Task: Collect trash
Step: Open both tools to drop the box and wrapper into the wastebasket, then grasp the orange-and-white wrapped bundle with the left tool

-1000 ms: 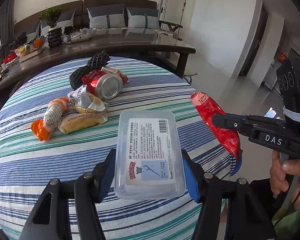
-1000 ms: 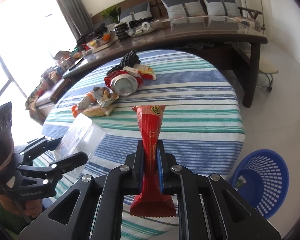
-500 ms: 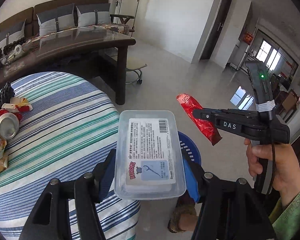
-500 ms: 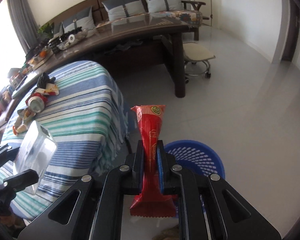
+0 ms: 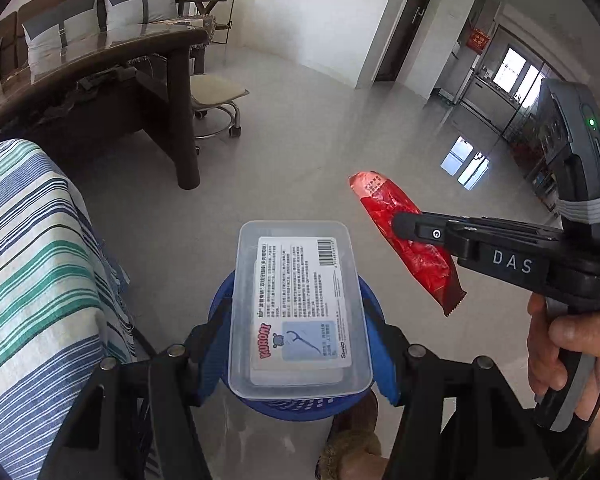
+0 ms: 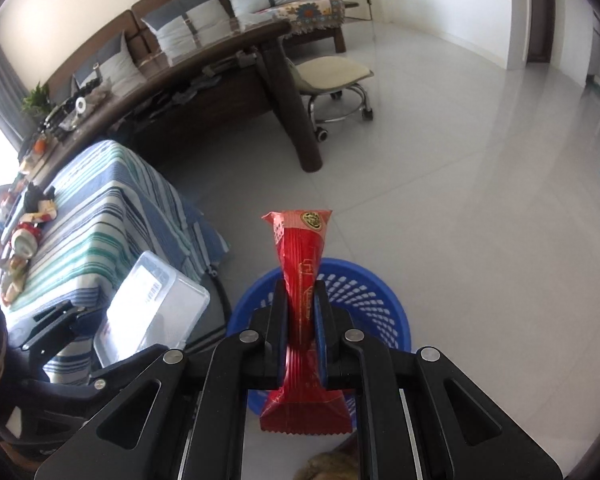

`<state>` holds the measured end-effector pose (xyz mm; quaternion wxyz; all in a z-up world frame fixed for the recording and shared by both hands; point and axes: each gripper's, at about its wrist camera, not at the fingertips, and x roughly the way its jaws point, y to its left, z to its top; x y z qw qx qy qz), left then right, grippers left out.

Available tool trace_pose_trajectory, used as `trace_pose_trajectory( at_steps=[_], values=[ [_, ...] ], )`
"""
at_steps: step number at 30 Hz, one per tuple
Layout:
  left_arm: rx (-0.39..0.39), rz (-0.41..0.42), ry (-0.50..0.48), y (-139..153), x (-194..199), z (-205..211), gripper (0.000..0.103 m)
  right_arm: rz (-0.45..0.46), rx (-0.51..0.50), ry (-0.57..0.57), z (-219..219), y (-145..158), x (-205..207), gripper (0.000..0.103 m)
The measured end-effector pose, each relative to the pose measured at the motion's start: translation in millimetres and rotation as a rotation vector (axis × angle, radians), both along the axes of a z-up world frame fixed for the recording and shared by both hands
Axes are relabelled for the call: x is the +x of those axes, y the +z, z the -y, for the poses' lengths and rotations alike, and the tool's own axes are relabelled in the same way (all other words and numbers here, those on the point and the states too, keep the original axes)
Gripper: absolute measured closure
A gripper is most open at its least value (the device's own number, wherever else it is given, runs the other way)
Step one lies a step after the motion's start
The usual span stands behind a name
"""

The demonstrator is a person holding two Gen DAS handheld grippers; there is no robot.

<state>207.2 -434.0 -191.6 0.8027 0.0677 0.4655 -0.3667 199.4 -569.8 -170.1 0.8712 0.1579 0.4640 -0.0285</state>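
My left gripper (image 5: 300,320) is shut on a clear plastic floss-pick box (image 5: 300,308) with a white label, held right over the blue mesh trash basket (image 5: 296,404) on the floor. My right gripper (image 6: 302,300) is shut on a red snack wrapper (image 6: 300,264), which sticks up between the pads above the same basket (image 6: 364,296). In the left wrist view the right gripper (image 5: 404,226) holds the wrapper (image 5: 408,248) to the right of the box. The right wrist view shows the box (image 6: 152,308) at lower left.
The round table with a striped cloth (image 5: 28,272) stands at the left, with a can and wrappers on it (image 6: 24,236). Behind are a dark wooden table (image 5: 100,80), a rolling stool (image 6: 336,80) and a sofa. A slippered foot (image 5: 352,448) stands by the basket.
Both grippers swung right off the striped table and down over the blue basket on the floor, each keeping its hold. The basket now lies directly under the box and the wrapper.
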Motion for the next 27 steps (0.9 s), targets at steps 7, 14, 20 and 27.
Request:
trace_pose_trajectory(
  at_steps=[7,14,20,27],
  values=[
    [-0.033,-0.037,0.0,-24,19,17,0.032,0.01,0.032,-0.069,17,-3,7,0.061],
    [-0.054,0.027,0.036,3,8,-2,0.032,0.102,-0.025,-0.113,21,25,-3,0.041],
    [-0.04,0.118,0.029,43,-27,-50,0.032,0.182,-0.113,-0.139,1,49,-6,0.006],
    [0.016,0.118,0.152,44,-60,-156,0.032,0.266,-0.173,-0.006,-71,66,-14,0.003]
  ],
)
